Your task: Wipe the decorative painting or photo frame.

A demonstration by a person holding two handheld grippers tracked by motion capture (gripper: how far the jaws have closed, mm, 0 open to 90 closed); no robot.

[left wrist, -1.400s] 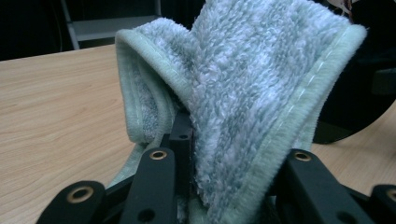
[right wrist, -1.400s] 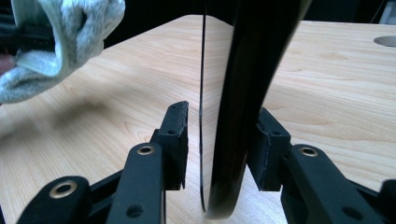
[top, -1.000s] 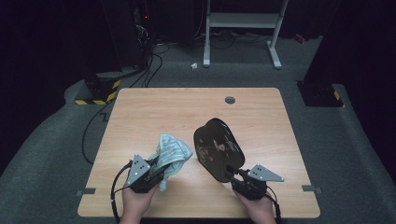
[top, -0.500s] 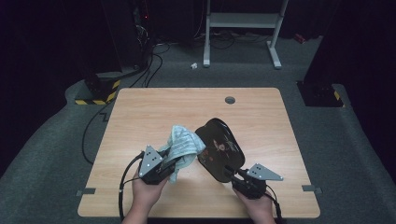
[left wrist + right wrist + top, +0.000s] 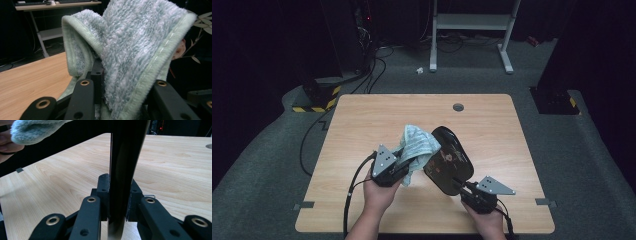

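High view looks down on my table (image 5: 362, 115) from 6 o'clock; both gripper cameras sit close, sharing cloth (image 5: 140, 50).

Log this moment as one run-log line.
left gripper: shut on towel | right gripper: shut on black tray, held on edge | towel against tray face | table below

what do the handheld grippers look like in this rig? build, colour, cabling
Both are black. The left gripper and right gripper each carry a grey three-cornered plate on top. In the gripper views the jaws are black linkage bars with brass-coloured ringed pivot holes. A black cable trails from the left gripper past the table's near edge. The person's forearms are bare, no sleeves visible.
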